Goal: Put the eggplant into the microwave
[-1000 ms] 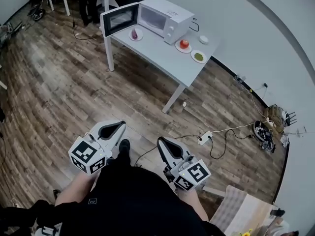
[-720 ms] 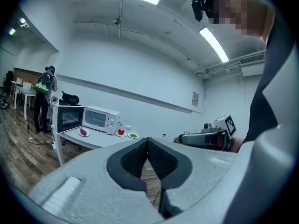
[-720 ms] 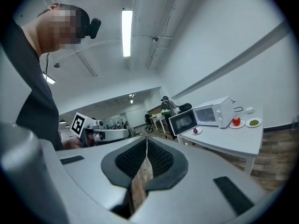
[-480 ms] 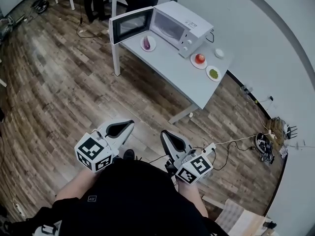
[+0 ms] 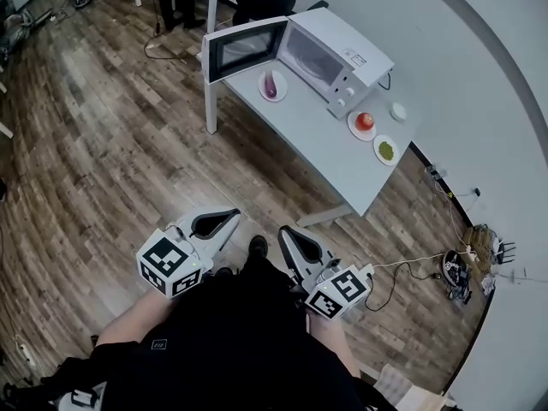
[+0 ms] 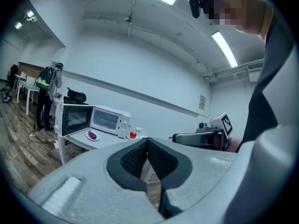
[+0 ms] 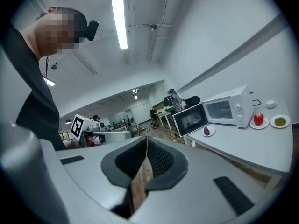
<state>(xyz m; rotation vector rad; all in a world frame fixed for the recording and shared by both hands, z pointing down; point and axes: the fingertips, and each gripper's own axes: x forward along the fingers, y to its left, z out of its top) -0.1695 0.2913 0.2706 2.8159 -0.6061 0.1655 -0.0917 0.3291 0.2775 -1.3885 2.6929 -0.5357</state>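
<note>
Legible txt/nos.: none noted. L marker cube (image 5: pixel 169 266), R marker cube (image 5: pixel 340 291): b/w square codes only, no chars. Wall notice (image 6: pixel 202 101), microwave panel label (image 5: pixel 351 56): too small to be read.

**A:** How are the two grippers held?

**B:** Side by side, low in front of the torso (image 5: pixel 231 349). Both point forward, close to level. The left gripper (image 5: pixel 232 217) and the right gripper (image 5: pixel 285 234) lean in slightly, so their tips sit nearer each other than their marker cubes (image 5: pixel 169 265) do.

**A:** And the fingers?

**B:** Closed on both. The left fingers (image 6: pixel 133 157) meet pad to pad at the tip, and the right fingers (image 7: pixel 161 158) do the same.

**A:** The arms?

**B:** The bare forearms (image 5: pixel 128 328) run back from the cubes, with the elbows bent and tucked beside the body.
</note>
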